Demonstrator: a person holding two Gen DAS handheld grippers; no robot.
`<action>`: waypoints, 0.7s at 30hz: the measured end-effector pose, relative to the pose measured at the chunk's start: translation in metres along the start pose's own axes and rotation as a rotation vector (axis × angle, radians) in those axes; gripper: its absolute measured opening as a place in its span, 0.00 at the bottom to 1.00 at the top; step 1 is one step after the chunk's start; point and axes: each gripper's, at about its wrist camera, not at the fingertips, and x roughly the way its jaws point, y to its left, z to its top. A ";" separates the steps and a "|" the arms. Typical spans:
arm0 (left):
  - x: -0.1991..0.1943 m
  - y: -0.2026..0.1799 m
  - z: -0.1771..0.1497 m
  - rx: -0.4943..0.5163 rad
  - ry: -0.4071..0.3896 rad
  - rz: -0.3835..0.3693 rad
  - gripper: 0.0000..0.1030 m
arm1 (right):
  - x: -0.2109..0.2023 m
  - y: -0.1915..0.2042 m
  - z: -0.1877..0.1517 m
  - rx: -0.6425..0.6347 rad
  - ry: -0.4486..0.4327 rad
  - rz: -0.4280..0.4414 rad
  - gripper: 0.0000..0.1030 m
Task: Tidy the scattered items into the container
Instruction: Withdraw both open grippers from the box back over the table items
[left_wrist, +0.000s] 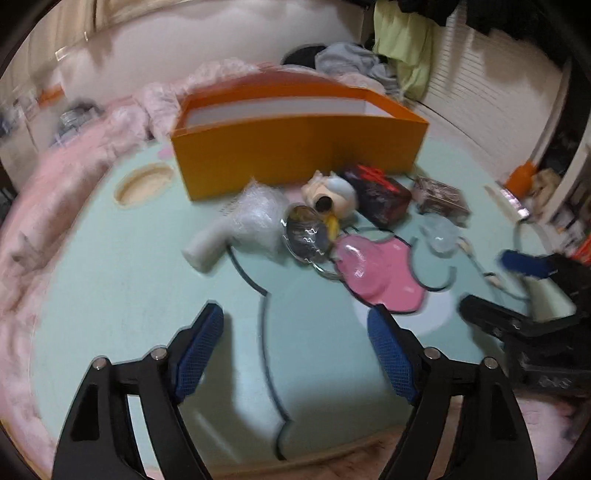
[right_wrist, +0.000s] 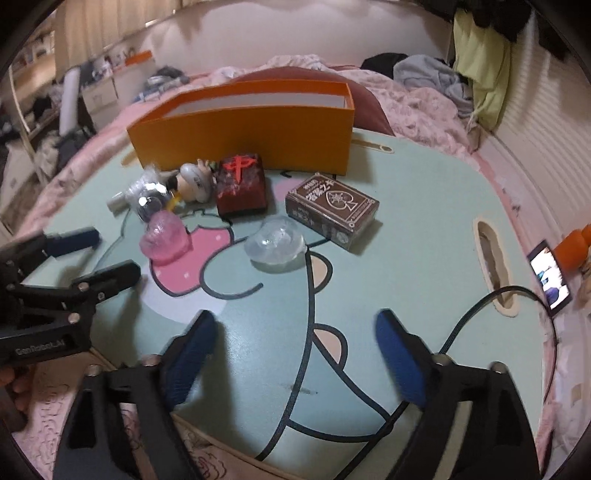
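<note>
An orange box (left_wrist: 295, 147) (right_wrist: 243, 136) stands open at the far side of a mint-green tray table (right_wrist: 406, 240). In front of it lie a white wrapped bottle (left_wrist: 240, 229), a round shiny disc (left_wrist: 306, 234), a small figurine (right_wrist: 195, 181), a dark red block (right_wrist: 242, 188), a brown card deck (right_wrist: 332, 208), a clear plastic piece (right_wrist: 275, 242) and a pink plastic piece (right_wrist: 164, 240). My left gripper (left_wrist: 295, 347) is open and empty, short of the items. My right gripper (right_wrist: 295, 354) is open and empty near the table's front.
The table rests on a bed with pink bedding (right_wrist: 413, 107) and piled clothes (right_wrist: 432, 77). A phone (right_wrist: 550, 275) lies at the right with a black cable (right_wrist: 480, 306) running across the table. Handle slots (right_wrist: 493, 266) are cut in the table's ends.
</note>
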 end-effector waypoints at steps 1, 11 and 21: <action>0.001 0.000 0.000 -0.001 -0.003 -0.003 0.85 | 0.001 0.000 0.000 0.000 0.005 0.000 0.95; 0.006 0.002 0.001 0.002 0.009 0.002 1.00 | 0.005 -0.001 0.002 -0.002 0.018 0.003 1.00; 0.006 0.004 0.000 0.002 0.009 0.003 1.00 | 0.005 -0.001 0.002 -0.002 0.018 0.003 1.00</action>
